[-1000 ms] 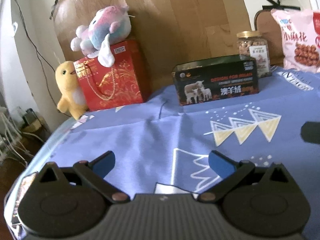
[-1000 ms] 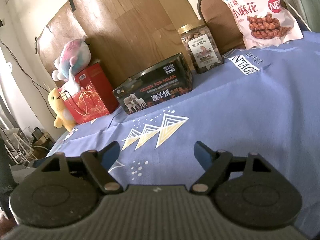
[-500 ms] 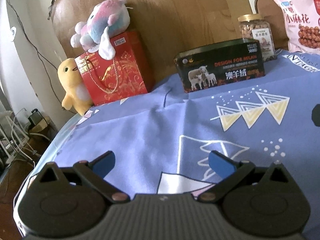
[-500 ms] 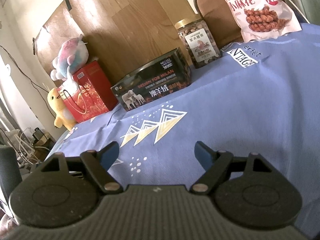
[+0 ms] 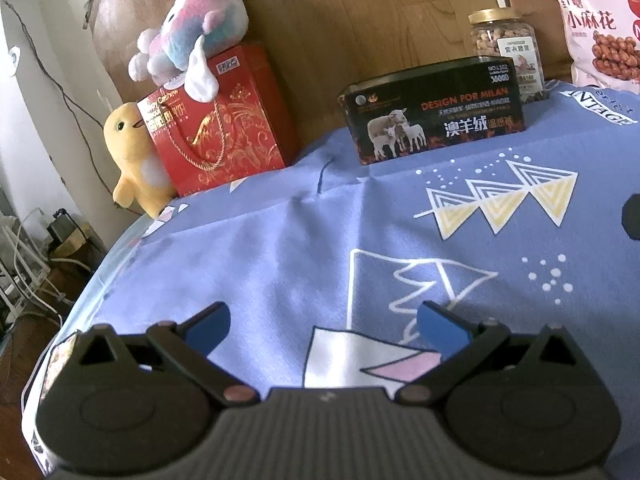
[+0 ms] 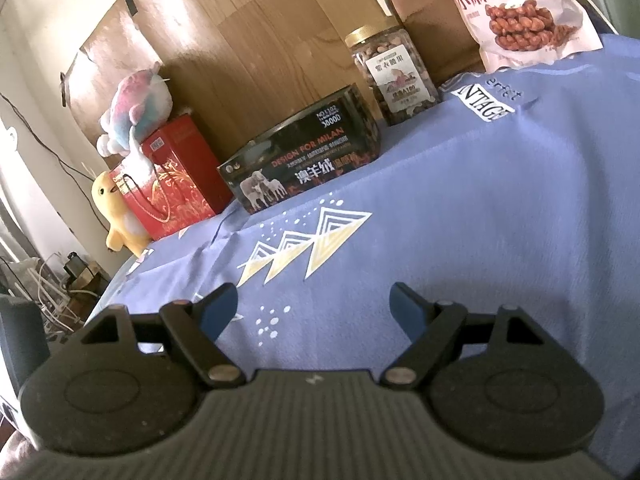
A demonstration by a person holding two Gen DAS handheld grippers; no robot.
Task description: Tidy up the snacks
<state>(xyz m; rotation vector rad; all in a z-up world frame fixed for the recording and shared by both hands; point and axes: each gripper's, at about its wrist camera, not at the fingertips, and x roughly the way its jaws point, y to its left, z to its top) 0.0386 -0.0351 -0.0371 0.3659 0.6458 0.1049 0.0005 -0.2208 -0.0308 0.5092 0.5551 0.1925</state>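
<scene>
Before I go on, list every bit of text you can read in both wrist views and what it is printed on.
"DESIGN FOR MILAN", "澳羊绒", "NO.1102", "38000": black box with sheep picture.
"小麻花": pink snack bag; a red badge beside it reads "NB", cut off.
"NTAGE" and a cursive "erfet", partly hidden: white label on the blue tablecloth.
Glass nut jar: label too small to read.
Red gift bag: gold lettering blurred, unreadable.

Both tongs [image 5: 323, 328] [image 6: 314, 312] have black ribbed bodies, blue-tipped fingers [image 5: 440, 326] and copper-coloured rivets.
</scene>
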